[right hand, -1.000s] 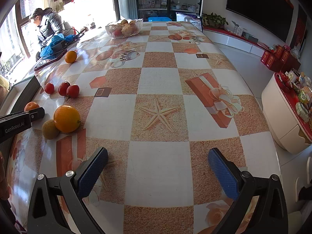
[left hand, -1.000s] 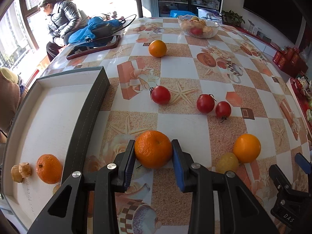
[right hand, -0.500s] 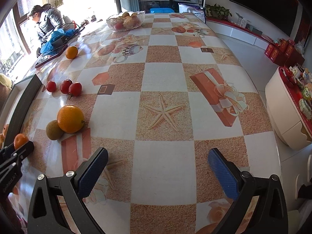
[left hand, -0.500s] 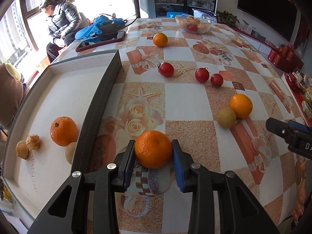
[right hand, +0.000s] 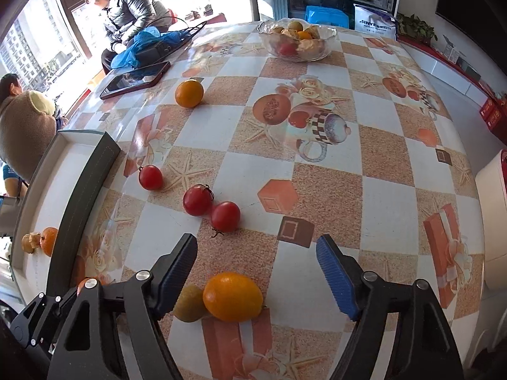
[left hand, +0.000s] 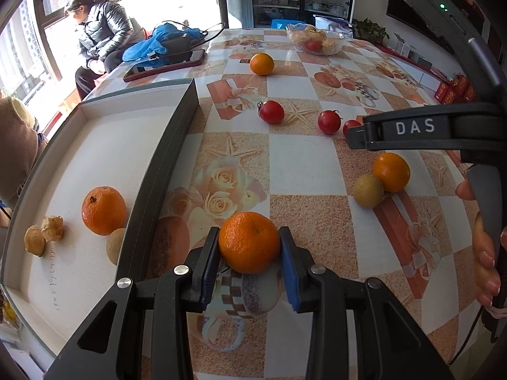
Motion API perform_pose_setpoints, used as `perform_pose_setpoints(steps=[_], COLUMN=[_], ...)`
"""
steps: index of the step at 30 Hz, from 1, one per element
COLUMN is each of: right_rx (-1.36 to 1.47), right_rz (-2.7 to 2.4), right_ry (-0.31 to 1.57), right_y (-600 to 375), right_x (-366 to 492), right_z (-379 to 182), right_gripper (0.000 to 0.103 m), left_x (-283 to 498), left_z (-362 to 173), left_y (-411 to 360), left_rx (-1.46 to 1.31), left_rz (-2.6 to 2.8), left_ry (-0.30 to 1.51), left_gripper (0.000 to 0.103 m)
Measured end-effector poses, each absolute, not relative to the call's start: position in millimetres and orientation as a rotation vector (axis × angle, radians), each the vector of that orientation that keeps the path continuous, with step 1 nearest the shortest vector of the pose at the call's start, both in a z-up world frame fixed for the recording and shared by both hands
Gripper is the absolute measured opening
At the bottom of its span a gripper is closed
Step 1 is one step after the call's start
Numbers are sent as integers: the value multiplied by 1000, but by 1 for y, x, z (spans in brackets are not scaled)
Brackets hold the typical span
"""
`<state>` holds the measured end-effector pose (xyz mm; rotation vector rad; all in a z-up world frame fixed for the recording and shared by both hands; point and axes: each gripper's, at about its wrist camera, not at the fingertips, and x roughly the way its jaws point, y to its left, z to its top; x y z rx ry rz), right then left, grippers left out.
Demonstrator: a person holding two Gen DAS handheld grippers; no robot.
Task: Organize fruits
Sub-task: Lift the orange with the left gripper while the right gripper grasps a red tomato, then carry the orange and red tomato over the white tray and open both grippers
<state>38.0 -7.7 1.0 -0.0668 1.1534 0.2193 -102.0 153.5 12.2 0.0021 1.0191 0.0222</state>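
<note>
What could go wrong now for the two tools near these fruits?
The left tool grips a mandarin just outside the tray wall; carried too low, it may hit that wall. The right tool, jaws closing, surrounds an orange touching a small yellow-brown fruit, which may get pinched or roll away.

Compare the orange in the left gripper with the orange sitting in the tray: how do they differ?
The held orange is clamped between the left gripper pads, over the patterned table; the tray orange lies loose on the white tray floor. The held orange has nothing else touching it; the tray orange sits against a pale round fruit. Its dark stem end shows more plainly. Both are round, orange and similar in size.
</note>
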Motion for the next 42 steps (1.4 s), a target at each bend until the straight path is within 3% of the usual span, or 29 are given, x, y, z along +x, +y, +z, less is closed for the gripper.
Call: perform_pose_setpoints(steps=[2,5,10,25,42], right_rx=[-73,-107,-157,98,40], right_rz=[226,223,241,312,493], right_ry=[1165,1154,1140,1156,1136], right_y=[-4,3,14,-38,49], right_x=[42,46,46,15,-7], right_z=[-5,-7,-6,33,70], right_gripper=[76,65,24,23,23], left_x=[-102,-102,-101,-117,-134], left_z=[12,12,12,41,83], left_y=[154,154,155,180,260], left_rx=[0,1,-7,-168,-158], left_rz=[23,22,21,-105,69], left_ry=[1020,1019,1022,1000,928], left_gripper=[39,39,39,39,39])
